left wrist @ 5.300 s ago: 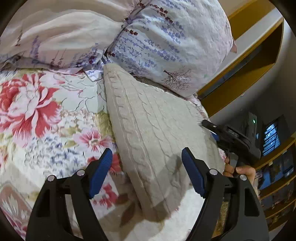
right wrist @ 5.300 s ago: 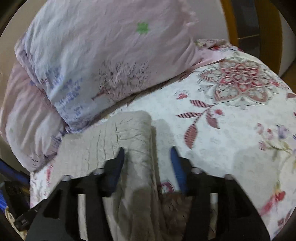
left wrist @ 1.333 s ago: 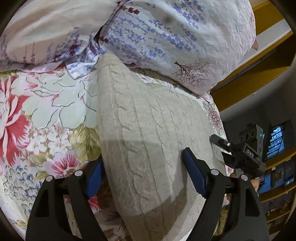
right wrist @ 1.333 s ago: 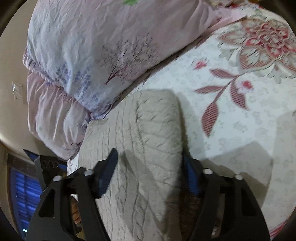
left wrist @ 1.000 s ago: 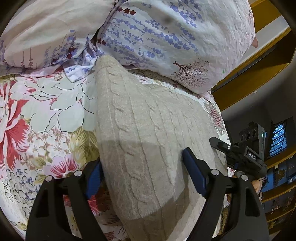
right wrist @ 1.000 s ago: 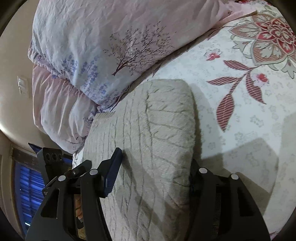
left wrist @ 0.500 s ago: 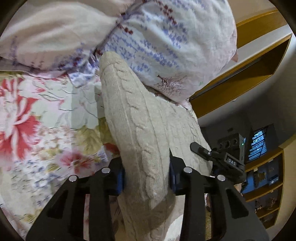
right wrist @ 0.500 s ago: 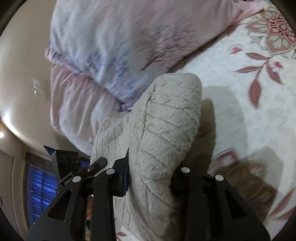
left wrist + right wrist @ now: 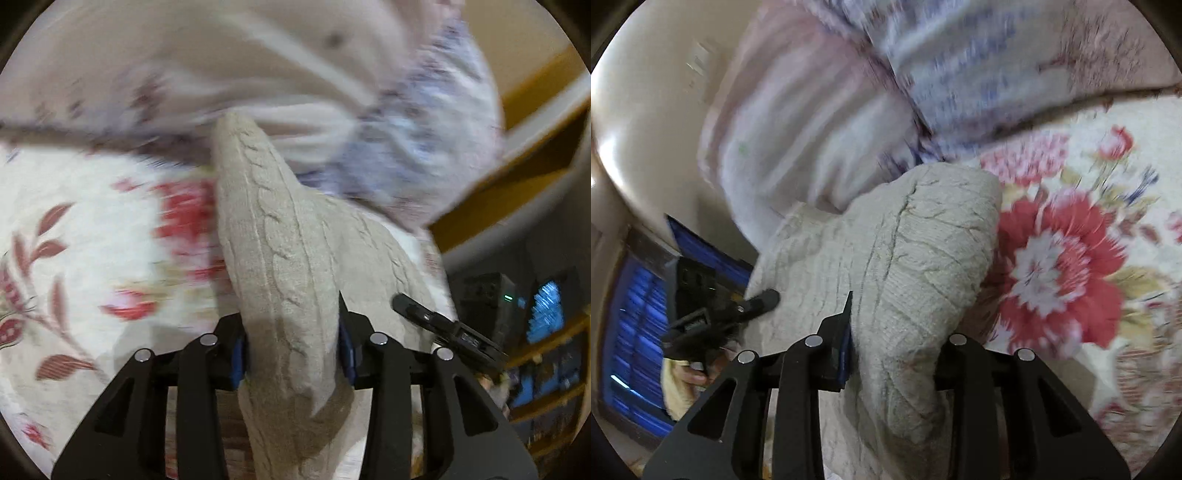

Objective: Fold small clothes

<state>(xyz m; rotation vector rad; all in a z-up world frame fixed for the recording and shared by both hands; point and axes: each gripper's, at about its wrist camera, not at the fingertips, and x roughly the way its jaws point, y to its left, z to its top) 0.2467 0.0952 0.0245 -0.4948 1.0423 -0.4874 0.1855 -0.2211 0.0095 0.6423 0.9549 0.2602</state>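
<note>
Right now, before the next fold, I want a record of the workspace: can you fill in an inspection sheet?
Surface: floral bedspread, red flowers, blurred.
Job's things: beige cable-knit sweater, bunched into a ridge and raised off the bed at both gripped edges.
Clutter: two pale printed pillows behind the sweater; whether they touch it cannot be told.
Grippers: left gripper shut on the sweater; right gripper shut on the sweater, a hand visible under the left one.
Cables: nothing seen.
Surroundings: wooden bed frame, dark shelves, blue-lit window.
</note>
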